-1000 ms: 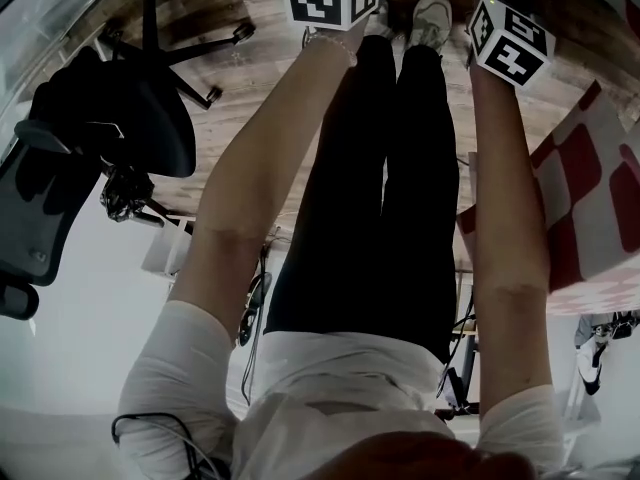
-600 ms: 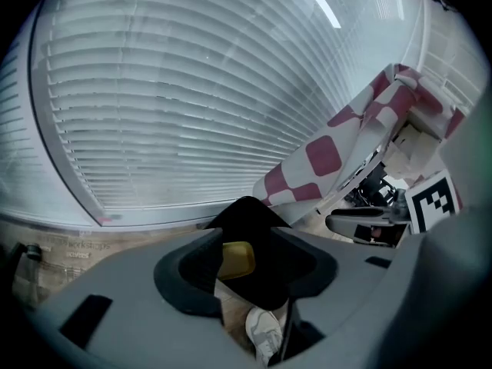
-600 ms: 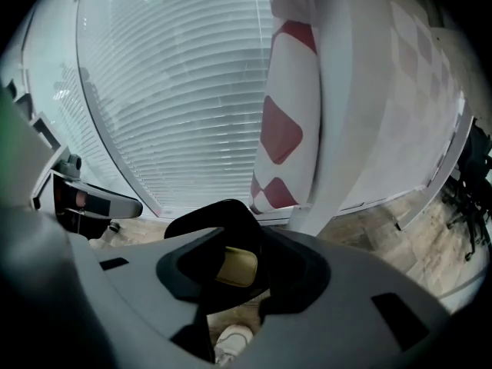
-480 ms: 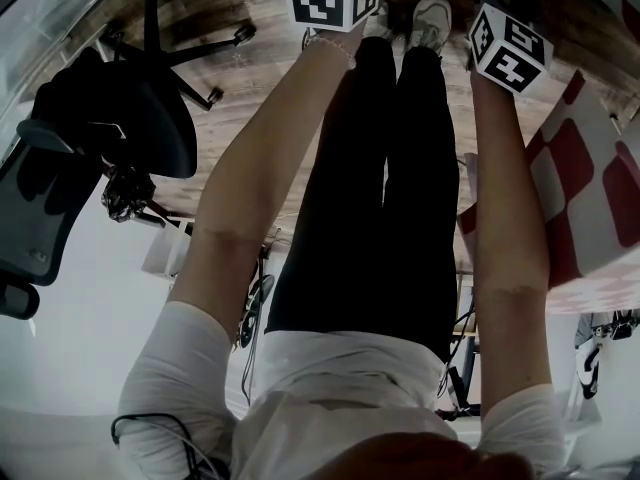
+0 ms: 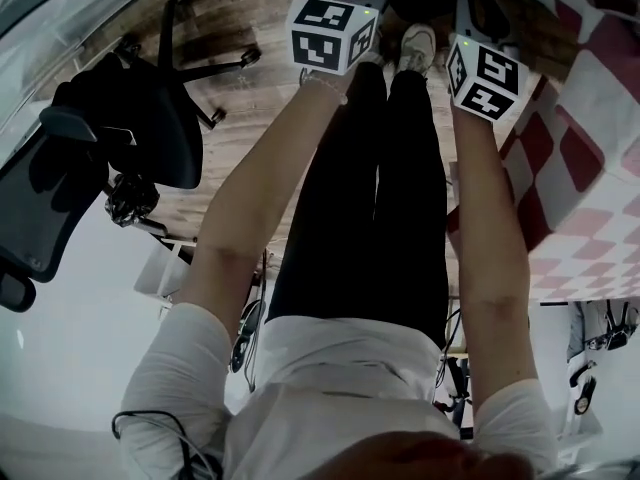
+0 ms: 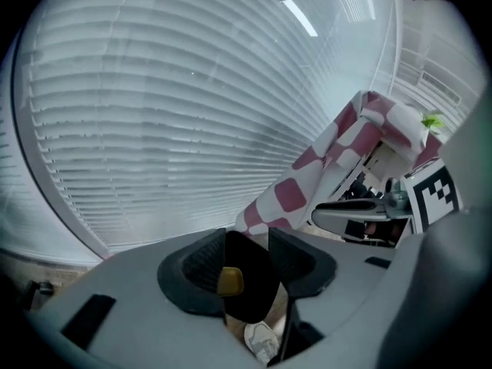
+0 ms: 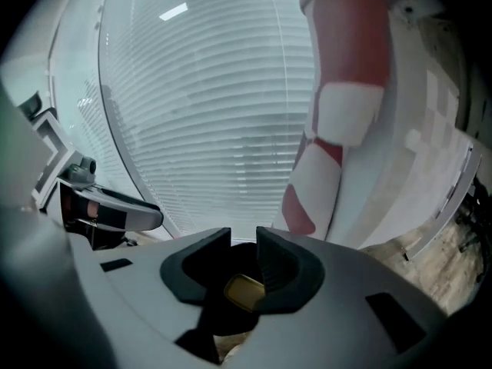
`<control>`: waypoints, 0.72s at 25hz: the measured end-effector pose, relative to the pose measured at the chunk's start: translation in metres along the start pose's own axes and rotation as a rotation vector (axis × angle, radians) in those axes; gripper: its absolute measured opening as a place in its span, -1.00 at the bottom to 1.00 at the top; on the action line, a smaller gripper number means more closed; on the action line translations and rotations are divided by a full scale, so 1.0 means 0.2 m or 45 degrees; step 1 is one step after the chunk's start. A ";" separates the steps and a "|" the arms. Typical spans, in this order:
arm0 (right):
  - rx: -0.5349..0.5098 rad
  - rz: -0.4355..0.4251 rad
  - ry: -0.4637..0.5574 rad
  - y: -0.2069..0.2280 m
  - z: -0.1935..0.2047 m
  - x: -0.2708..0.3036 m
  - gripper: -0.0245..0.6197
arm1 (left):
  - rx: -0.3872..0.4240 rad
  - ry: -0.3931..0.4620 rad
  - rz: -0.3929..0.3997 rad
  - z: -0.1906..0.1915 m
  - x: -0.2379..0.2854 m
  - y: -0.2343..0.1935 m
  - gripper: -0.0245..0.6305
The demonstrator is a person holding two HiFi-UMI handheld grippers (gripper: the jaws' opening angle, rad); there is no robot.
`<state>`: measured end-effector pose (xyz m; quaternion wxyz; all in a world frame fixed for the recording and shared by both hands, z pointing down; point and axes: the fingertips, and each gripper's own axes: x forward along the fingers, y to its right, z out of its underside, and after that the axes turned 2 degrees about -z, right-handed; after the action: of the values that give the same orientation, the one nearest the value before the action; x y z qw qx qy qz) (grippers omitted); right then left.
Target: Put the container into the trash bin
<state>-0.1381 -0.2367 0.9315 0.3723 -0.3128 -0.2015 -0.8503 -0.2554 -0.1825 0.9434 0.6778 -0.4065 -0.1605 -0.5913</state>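
Presently, 2 tools listed, 0 things held. Item 1, left hand-held gripper (image 6: 247,257): jaws wide apart, nothing between them, only a shoe (image 6: 260,340) showing through the gap. Item 2, right hand-held gripper (image 7: 243,250): jaws closing, gap empty. Landmark: checked cloth (image 5: 590,158). Both grippers sit left of it, side by side above the wood floor (image 5: 240,28), item 2 nearer the cloth. The container and trash bin appear in no view, so bearing, long axis and nearer hand cannot be told. Judged: locating the container must precede any reach.

office chair (image 5: 130,128) cropped left, checked cloth (image 5: 590,158) cropped right
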 end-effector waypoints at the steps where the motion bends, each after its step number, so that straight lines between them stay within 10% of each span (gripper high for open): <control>1: 0.000 -0.009 0.019 -0.01 -0.06 -0.04 -0.58 | 0.000 0.021 0.005 -0.06 -0.05 0.02 -0.35; 18: -0.095 -0.150 0.344 -0.25 -1.11 -0.83 -0.61 | 0.124 0.382 0.106 -0.95 -0.88 0.55 -0.35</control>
<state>-0.1742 -0.2486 0.6524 0.3336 -0.1969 -0.1357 -0.9119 -0.2465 -0.2094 0.6631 0.7371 -0.2865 -0.0689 -0.6081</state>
